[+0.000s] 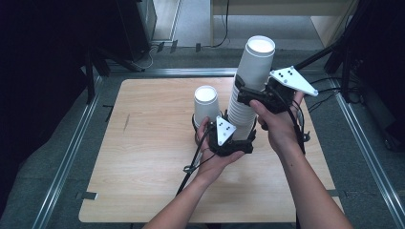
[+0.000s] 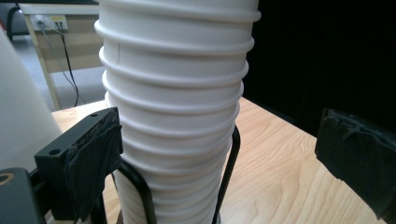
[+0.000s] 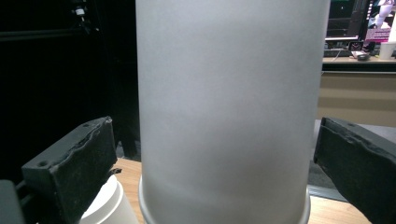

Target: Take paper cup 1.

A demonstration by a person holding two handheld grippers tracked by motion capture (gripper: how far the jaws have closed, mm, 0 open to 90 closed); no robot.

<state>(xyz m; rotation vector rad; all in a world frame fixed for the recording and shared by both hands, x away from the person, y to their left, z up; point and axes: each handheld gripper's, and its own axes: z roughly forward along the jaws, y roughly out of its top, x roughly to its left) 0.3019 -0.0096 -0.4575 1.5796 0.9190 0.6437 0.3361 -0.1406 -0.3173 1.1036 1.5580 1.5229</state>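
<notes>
A tall stack of upturned white paper cups (image 1: 249,81) stands right of the table's middle. A lone upturned white cup (image 1: 206,106) stands just left of it. My left gripper (image 1: 237,139) is open at the foot of the stack. In the left gripper view the ribbed stack (image 2: 175,93) sits between the jaws, close to the left one and far from the right one. My right gripper (image 1: 254,94) is open around the upper part of the stack. In the right gripper view the top cup (image 3: 229,102) stands between the jaws with small gaps.
A black wire holder (image 2: 229,168) rings the base of the stack. The wooden table (image 1: 143,157) has bare room at the left and front. Metal rails (image 1: 71,157) border it, and cables (image 1: 329,90) lie at the right. A desk (image 3: 359,65) shows behind.
</notes>
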